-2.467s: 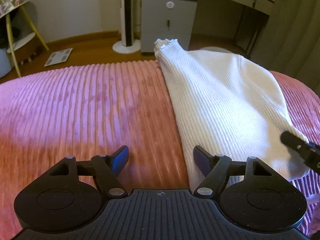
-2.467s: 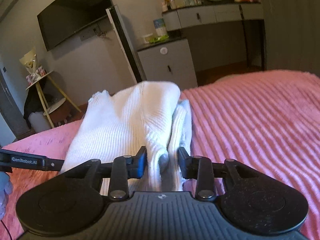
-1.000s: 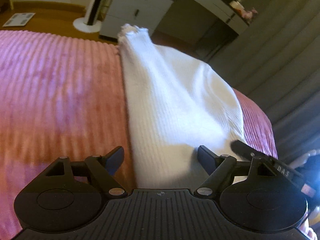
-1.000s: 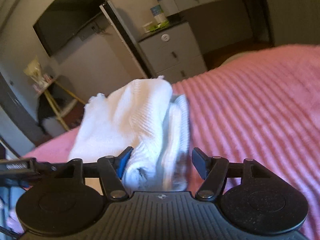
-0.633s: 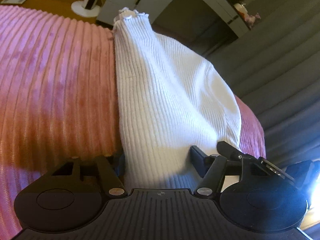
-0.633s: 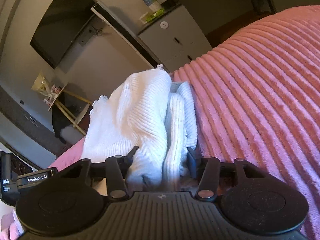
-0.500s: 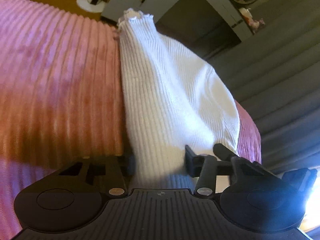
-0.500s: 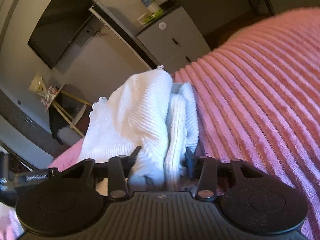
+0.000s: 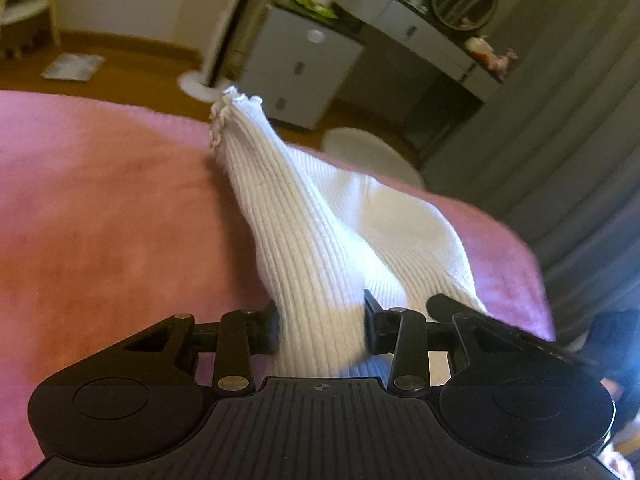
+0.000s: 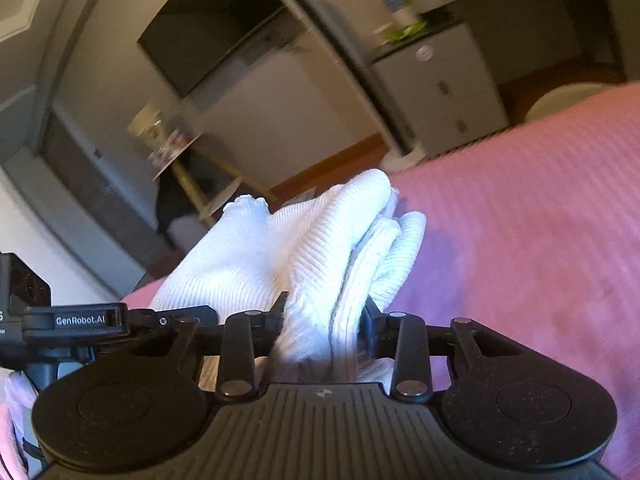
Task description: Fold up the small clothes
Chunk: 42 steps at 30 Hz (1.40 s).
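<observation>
1. Pink ribbed bedspread [image 9: 100, 216] carries the white knit garment [image 9: 320, 240].
2. I have my left hand-held gripper [image 9: 320, 330] and right hand-held gripper [image 10: 324, 330], jaws just closing, each pinching its near edge.
3. Next, I judge, both corners travel evenly toward the frilled end.

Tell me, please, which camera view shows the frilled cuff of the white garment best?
The left wrist view: the frilled cuff stands out against the floor beyond the pink blanket. The right wrist view shows only its small, blurred top.

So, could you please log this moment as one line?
left gripper: closing on white garment | right gripper: closing on same garment | near end lifted off pink blanket
</observation>
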{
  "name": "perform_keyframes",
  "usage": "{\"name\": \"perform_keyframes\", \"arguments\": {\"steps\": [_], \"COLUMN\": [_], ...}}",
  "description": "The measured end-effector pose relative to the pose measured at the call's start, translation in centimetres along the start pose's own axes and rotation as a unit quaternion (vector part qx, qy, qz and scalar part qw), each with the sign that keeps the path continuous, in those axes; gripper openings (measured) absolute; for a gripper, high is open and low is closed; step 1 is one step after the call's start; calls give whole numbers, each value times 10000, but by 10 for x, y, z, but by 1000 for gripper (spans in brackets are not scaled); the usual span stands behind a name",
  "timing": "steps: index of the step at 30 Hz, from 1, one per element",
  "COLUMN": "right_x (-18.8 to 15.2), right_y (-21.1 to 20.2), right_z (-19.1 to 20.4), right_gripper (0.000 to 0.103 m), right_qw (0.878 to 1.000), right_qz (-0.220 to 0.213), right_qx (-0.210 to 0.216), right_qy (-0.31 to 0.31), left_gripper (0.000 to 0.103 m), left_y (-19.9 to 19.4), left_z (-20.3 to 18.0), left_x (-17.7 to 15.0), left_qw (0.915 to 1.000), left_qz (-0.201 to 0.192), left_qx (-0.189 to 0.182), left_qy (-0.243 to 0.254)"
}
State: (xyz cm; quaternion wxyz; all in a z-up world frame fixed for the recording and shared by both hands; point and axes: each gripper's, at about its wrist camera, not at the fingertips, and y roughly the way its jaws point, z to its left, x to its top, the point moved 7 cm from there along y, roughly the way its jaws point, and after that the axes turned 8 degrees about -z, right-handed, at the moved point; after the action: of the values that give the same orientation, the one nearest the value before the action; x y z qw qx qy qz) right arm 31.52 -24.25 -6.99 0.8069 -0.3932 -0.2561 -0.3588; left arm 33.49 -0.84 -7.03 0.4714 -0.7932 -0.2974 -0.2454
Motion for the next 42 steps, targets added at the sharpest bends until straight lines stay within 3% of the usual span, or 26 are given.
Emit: {"name": "perform_keyframes", "arguments": {"steps": [4, 10, 16, 21, 25, 29, 33, 36, 38, 41, 42], "right_x": [-49, -51, -83, -80, -55, -27, -8, -10, -15, -24, -26], "right_y": [19, -41, -64, -58, -46, -22, 12, 39, 49, 58, 60], "right_z": [11, 24, 29, 26, 32, 34, 24, 21, 20, 21, 22], "right_gripper": [50, 51, 51, 51, 50, 40, 38, 38, 39, 38, 28], "right_qw": [9980, 9974, 9948, 9940, 9944, 9940, 9915, 9916, 9896, 9915, 9917], "right_qz": [461, -267, -247, -310, -379, -408, -296, 12, 119, 150, 149], "right_qx": [-422, -458, -484, -689, -818, -986, -1160, -1132, -1362, -1206, -1206], "right_qy": [-52, 492, 857, 792, 560, 258, 516, 630, 449, 474, 409], "left_gripper": [53, 63, 65, 65, 67, 67, 67, 67, 68, 68, 68], "left_y": [-3, -64, -61, -62, -58, -51, -48, -47, -47, -44, -45], "left_z": [38, 39, 35, 50, 56, 67, 69, 66, 65, 64, 63], "left_x": [-31, -46, -88, -104, -96, -97, -97, -97, -97, -96, -96], "left_qw": [9951, 9928, 9903, 9869, 9884, 9899, 9918, 9924, 9928, 9931, 9934], "left_qz": [458, -249, -161, -168, -259, -224, -250, -261, -270, -271, -260], "left_qx": [867, 1084, 1220, 1522, 1493, 1395, 1254, 1202, 1164, 1134, 1115], "left_qy": [112, 454, 642, 499, 101, -127, -89, 20, 62, 87, 87]}}
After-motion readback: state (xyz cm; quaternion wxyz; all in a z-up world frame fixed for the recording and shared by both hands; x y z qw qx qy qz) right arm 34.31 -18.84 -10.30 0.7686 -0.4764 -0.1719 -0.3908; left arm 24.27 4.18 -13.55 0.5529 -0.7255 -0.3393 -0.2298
